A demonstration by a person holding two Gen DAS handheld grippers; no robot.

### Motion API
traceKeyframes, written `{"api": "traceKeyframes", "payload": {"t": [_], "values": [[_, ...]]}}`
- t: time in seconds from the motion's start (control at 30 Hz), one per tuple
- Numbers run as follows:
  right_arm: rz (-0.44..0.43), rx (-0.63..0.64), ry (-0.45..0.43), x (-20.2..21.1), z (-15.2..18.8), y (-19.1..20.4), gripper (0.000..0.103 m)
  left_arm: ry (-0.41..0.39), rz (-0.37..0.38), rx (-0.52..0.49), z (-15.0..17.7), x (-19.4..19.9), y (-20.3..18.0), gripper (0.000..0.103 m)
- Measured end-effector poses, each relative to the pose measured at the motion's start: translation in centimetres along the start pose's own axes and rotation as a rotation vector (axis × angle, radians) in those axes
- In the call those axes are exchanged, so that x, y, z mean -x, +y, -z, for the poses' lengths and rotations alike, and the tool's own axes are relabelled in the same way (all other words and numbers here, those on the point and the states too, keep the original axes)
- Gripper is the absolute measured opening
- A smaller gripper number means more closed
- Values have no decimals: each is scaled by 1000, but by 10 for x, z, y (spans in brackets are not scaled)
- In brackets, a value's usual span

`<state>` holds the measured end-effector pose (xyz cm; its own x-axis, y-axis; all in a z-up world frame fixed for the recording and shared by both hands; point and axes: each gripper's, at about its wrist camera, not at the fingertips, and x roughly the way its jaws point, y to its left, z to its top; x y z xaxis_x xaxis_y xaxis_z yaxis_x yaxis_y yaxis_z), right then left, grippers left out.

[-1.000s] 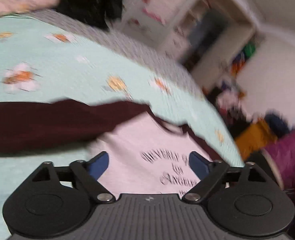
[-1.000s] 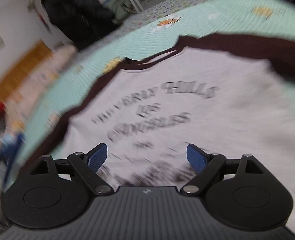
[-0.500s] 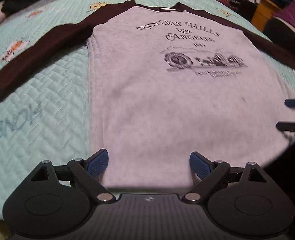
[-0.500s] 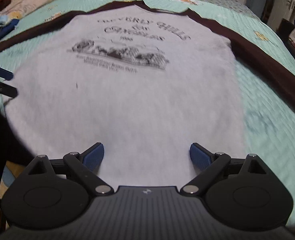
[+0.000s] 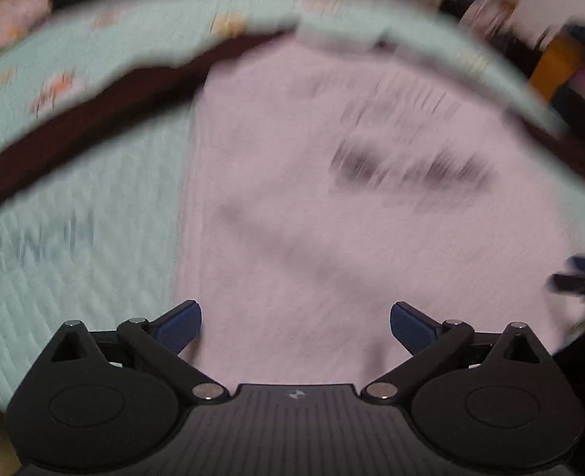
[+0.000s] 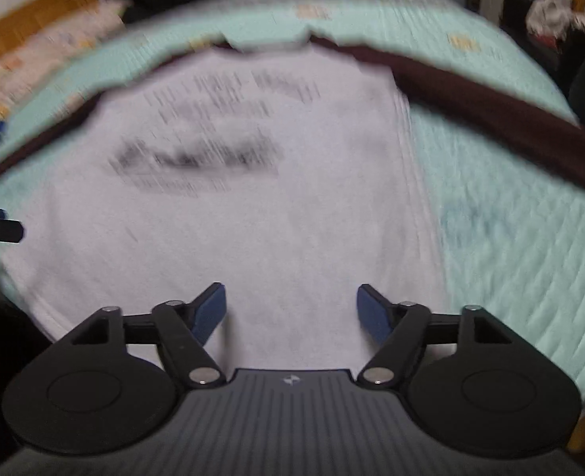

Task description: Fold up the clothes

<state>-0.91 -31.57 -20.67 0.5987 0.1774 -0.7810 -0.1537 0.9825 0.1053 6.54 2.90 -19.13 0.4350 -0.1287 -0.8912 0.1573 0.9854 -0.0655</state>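
Grey cotton fills both wrist views: a sweatshirt (image 5: 332, 218) with dark maroon sleeves (image 6: 490, 119) lies flat, front up, on a pale green quilted bedspread (image 5: 74, 277), its printed chest lettering smeared by motion blur. Its 2 sleeves stretch out to either side across the quilt. The left gripper (image 5: 295, 327) points down over the sweatshirt's near hem, close to the garment's left edge; its jaws have just been opening and now stand spread wide, with only flat fabric below them and nothing pinched. The right gripper (image 6: 291, 311) hangs over the hem toward the garment's other side; its jaws have just been closing yet a clear gap remains, and its blue pads (image 6: 213, 309) are not pressing on the cloth. Each gripper's tips peek into the other's view at the frame edge. A pinkish pillow (image 5: 10, 20) lies at the bed's far corner, and cluttered furniture sits blurred beyond it.
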Motion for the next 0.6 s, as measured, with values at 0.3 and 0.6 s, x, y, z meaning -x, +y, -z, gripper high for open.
{"api": "traceKeyframes", "payload": {"t": [0.3, 0.6], "values": [[5, 40, 3, 10, 22, -1, 76, 42, -35, 129, 29, 4, 21, 100], [-47, -49, -42, 18, -4, 13, 80, -59, -32, -1, 1, 32, -38, 99]]}}
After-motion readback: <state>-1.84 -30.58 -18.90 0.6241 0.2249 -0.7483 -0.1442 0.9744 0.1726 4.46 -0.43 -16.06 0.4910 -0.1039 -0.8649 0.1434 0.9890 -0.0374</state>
